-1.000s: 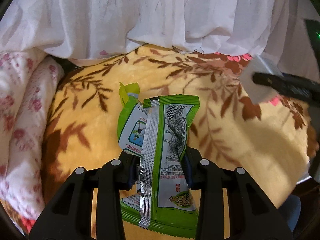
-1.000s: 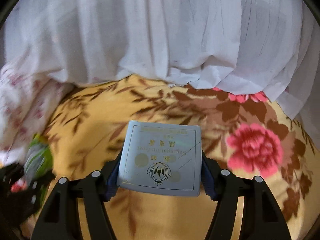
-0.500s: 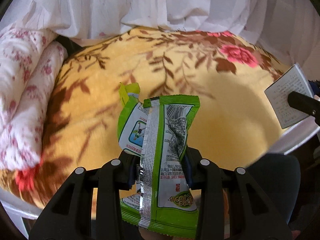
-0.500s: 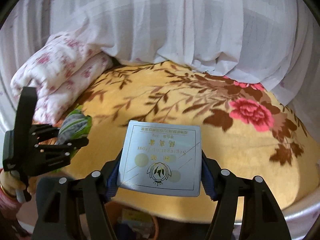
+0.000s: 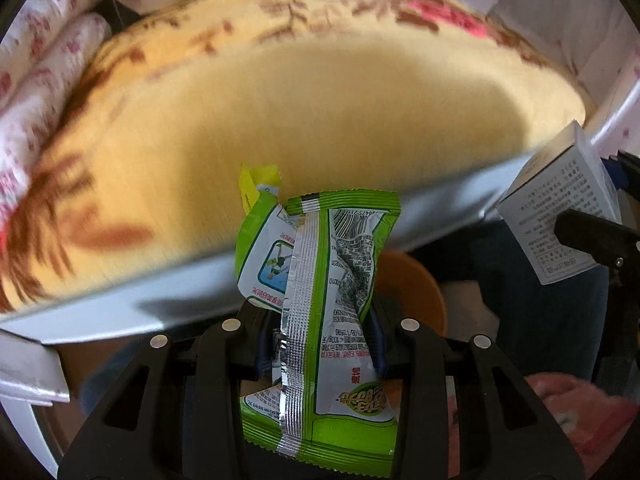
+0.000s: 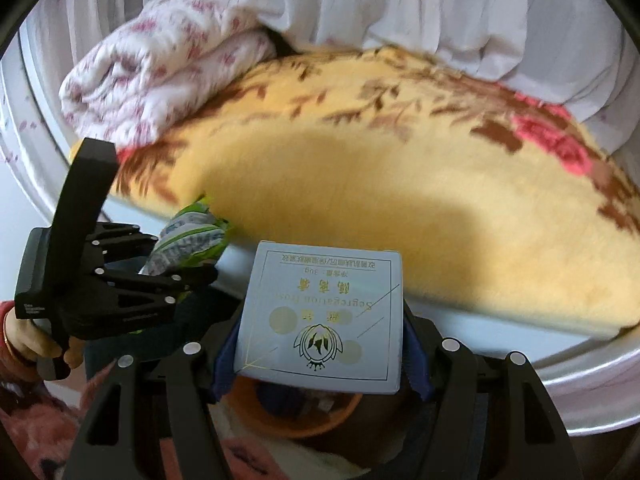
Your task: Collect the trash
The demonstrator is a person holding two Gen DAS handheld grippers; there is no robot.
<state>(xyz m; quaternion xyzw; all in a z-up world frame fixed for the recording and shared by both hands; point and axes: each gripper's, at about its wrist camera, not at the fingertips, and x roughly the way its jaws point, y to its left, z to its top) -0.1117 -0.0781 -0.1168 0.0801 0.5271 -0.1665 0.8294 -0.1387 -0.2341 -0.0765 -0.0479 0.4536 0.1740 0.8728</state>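
My left gripper (image 5: 318,344) is shut on a crumpled green snack wrapper (image 5: 320,300) and holds it off the bed's near edge. It also shows in the right wrist view (image 6: 160,280) at the left, with the wrapper (image 6: 188,240) in its fingers. My right gripper (image 6: 320,344) is shut on a small pale blue box (image 6: 320,316) with gold print, also past the bed edge. The box (image 5: 560,220) shows at the right of the left wrist view. An orange bin (image 5: 412,284) lies below both grippers; its rim (image 6: 296,420) shows under the box.
A yellow blanket (image 6: 380,184) with brown leaves and pink flowers covers the bed. A rolled white floral quilt (image 6: 160,64) lies at its left end. White curtains (image 6: 400,0) hang behind. The pale bed frame edge (image 5: 160,308) runs between the blanket and the grippers.
Both grippers have pulled back from over the blanket to beyond the bed's edge, each still holding its item. The orange bin has come into view below them.
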